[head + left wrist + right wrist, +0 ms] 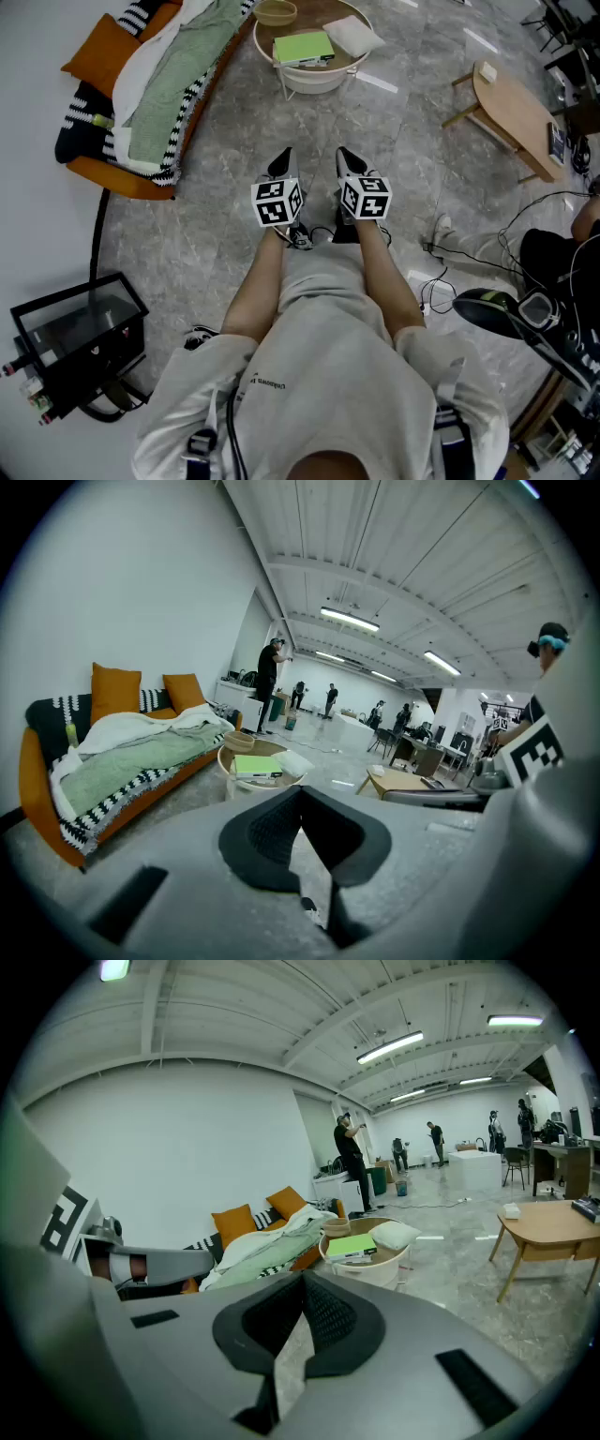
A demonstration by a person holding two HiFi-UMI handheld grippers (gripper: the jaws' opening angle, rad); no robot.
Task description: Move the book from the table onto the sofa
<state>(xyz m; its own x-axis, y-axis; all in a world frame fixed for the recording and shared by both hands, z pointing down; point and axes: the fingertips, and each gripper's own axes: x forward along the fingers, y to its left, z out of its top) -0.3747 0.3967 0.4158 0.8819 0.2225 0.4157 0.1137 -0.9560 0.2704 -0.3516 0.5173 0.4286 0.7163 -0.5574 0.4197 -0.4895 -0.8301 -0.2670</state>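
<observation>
A person (pixel 323 366) stands on a grey stone-pattern floor (pixel 234 141), seen from above. They hold the left tongs (pixel 284 164) and the right tongs (pixel 348 161) side by side, close together and tilted slightly downward. Each pair of tongs is pressed together, with nothing between the jaws. Far ahead, a green book (pixel 303 47) lies flat on a round white worktop (pixel 314 82), well apart from both tongs. On the same worktop, a small white cushion (pixel 352 36) sits just right of the book, and a wooden bowl (pixel 276 12) sits at the far left. Left of this worktop stands an orange sofa (pixel 122 180), draped with a green blanket (pixel 178 70) and white bedding (pixel 155 47). A second worktop of pale wood (pixel 514 111) stands at the far right.
</observation>
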